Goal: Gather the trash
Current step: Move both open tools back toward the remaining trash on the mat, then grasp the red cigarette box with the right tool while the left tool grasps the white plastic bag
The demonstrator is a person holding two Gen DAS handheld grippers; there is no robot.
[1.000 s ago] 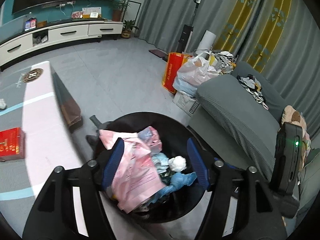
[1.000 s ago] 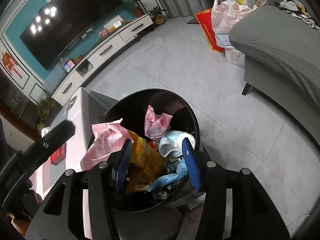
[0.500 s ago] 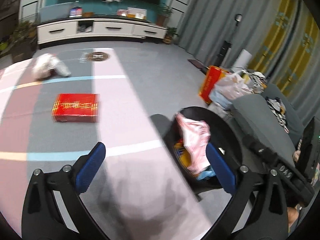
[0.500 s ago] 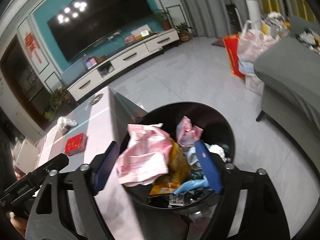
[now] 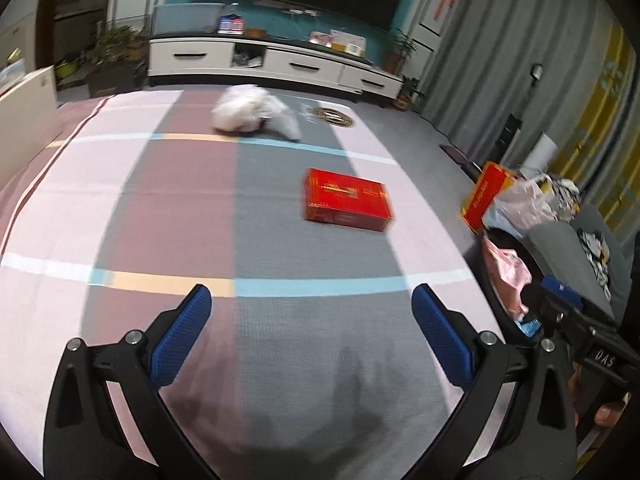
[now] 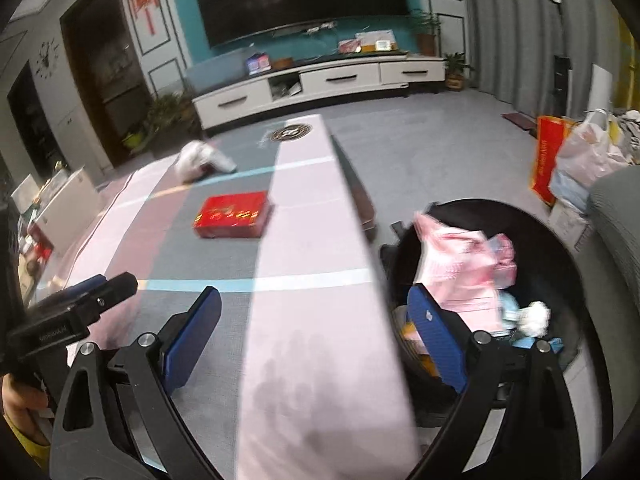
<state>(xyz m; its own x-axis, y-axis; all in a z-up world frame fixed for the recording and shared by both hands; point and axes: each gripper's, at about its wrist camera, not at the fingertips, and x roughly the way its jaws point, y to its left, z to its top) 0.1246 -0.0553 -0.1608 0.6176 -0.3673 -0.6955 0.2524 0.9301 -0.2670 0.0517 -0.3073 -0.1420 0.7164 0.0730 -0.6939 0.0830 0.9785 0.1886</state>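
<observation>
A black bin (image 6: 560, 248) stands on the floor beside the table (image 6: 312, 240), stuffed with a pink bag (image 6: 460, 264) and other wrappers. On the checked tablecloth (image 5: 160, 208) lie a red box (image 5: 346, 200) (image 6: 232, 214) and, farther back, a crumpled white bag (image 5: 252, 114) (image 6: 202, 160). My left gripper (image 5: 311, 296) hovers wide open over the near cloth, with nothing between its fingers. My right gripper (image 6: 314, 294) straddles the table's right edge, one finger over the bin. Its jaws are opening and nothing is between them. In the left wrist view the bin (image 5: 532, 256) is at the right edge.
A grey sofa (image 6: 616, 208) stands right behind the bin. A red carrier bag (image 6: 546, 160) and full plastic bags sit on the floor past it. A white TV cabinet (image 6: 320, 84) lines the far wall, with bare grey floor in front of it.
Both grippers swung left from above the bin to over the table, and their jaws spread wider. The pink bag and wrappers stay in the bin.
</observation>
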